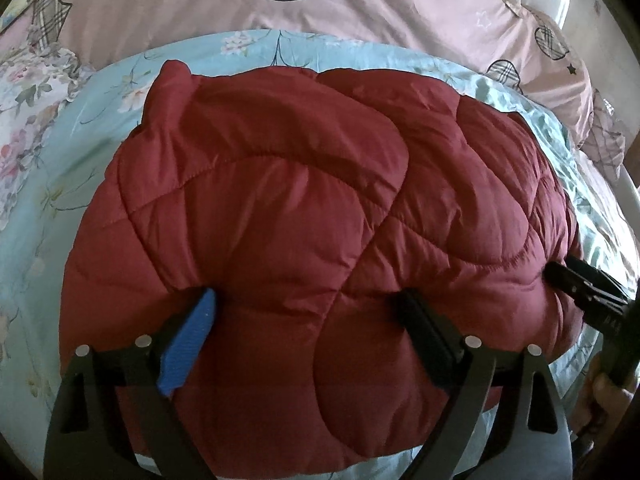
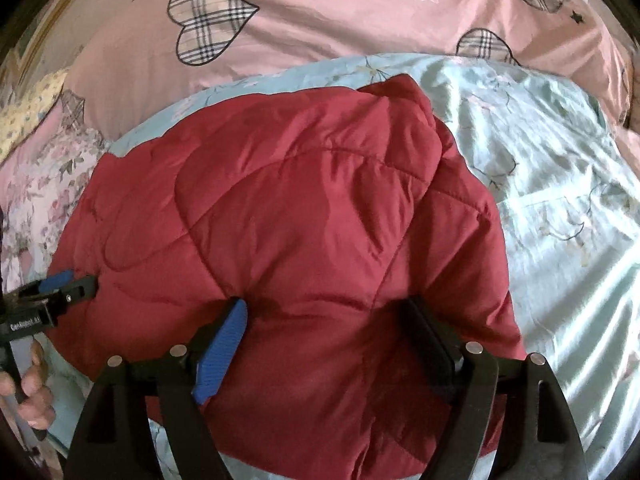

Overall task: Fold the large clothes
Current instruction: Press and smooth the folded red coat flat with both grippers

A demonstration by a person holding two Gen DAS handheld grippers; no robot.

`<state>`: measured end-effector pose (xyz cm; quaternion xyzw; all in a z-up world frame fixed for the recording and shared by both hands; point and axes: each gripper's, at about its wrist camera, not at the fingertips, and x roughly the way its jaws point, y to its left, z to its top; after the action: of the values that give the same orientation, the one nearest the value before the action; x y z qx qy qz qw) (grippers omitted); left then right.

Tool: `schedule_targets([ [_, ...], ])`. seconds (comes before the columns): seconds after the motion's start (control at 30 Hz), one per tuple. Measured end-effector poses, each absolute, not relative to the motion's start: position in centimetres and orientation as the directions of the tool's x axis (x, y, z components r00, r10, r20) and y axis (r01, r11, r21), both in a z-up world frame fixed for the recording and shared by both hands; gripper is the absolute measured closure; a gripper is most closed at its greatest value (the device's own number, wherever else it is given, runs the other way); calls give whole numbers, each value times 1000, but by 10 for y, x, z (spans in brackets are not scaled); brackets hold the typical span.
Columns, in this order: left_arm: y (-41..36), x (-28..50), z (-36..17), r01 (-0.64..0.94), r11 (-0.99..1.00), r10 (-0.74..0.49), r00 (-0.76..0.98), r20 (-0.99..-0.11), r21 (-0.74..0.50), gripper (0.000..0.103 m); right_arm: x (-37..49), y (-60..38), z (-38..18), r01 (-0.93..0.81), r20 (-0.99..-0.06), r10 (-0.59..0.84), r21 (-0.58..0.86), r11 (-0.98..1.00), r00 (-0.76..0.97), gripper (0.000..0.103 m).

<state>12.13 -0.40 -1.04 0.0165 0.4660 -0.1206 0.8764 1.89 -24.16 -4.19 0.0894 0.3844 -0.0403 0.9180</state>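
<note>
A dark red quilted puffer jacket point(image 1: 304, 208) lies bunched and folded over on a light blue floral quilt point(image 1: 100, 92). It also shows in the right wrist view point(image 2: 304, 216). My left gripper point(image 1: 304, 304) is wide open, its fingers pressed against the jacket's near edge on either side of a padded bulge. My right gripper point(image 2: 326, 312) is likewise wide open over the jacket's near edge. Each gripper shows at the side of the other's view: the right one point(image 1: 588, 288) and the left one point(image 2: 60, 288).
A pink duvet point(image 2: 340, 20) with plaid heart patches lies behind the quilt. A floral pink cloth point(image 1: 20, 128) is at the far left. The blue quilt point(image 2: 560, 200) stretches bare to the right of the jacket.
</note>
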Motion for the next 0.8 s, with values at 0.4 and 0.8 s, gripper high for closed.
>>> schedule_targets([
  [0.4,-8,128,-14,207,976,-171,540,-824,-66,6,17,-239,-31,152,-717,-19,122,981,697,22],
  [0.8,-7,130,-13,203,977,-165,536,-828,-63,6,37,-199,-31,54,-729,-26,15,998,684,18],
])
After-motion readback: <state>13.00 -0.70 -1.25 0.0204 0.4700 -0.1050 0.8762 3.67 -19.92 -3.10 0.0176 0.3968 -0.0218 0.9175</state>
